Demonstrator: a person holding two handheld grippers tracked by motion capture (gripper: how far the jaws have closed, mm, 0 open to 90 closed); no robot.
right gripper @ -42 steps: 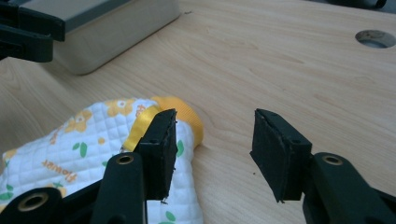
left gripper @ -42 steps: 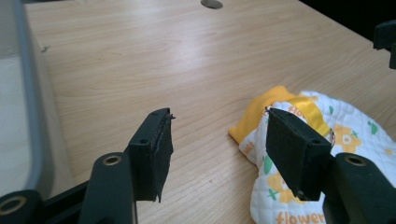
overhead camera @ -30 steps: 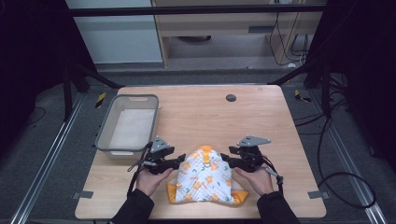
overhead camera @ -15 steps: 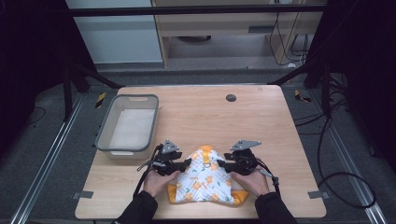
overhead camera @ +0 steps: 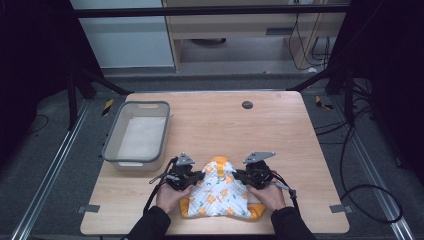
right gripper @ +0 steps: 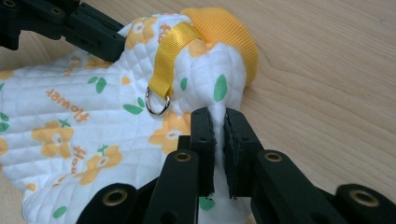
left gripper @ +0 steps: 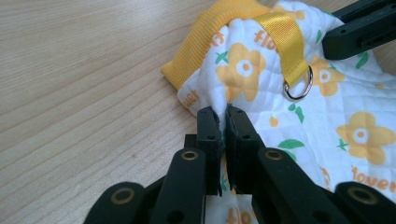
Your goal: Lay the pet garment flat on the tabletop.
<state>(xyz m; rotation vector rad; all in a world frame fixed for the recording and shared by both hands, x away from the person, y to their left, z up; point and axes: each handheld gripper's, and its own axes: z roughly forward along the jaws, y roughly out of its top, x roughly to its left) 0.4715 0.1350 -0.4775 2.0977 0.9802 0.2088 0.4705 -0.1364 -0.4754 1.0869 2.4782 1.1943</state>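
Quilted flowered cloth (overhead camera: 217,192) – pinched between both grippers' fingers (left gripper: 208,126) – left edge, right edge

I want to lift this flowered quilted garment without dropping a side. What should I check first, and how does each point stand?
1. Left hand-held gripper shut on the flowered quilted garment: ok; its jaws have just been closing and a fold sits between them.
2. Right hand-held gripper shut on the cloth: ok; its jaws have also just been closing on a fold.
3. Grips on opposite sides: ok.
4. Yellow strap with metal ring free of both jaws: ok.
5. Grey bin apart from the garment: ok.
6. How deep each fold sits: cannot tell.
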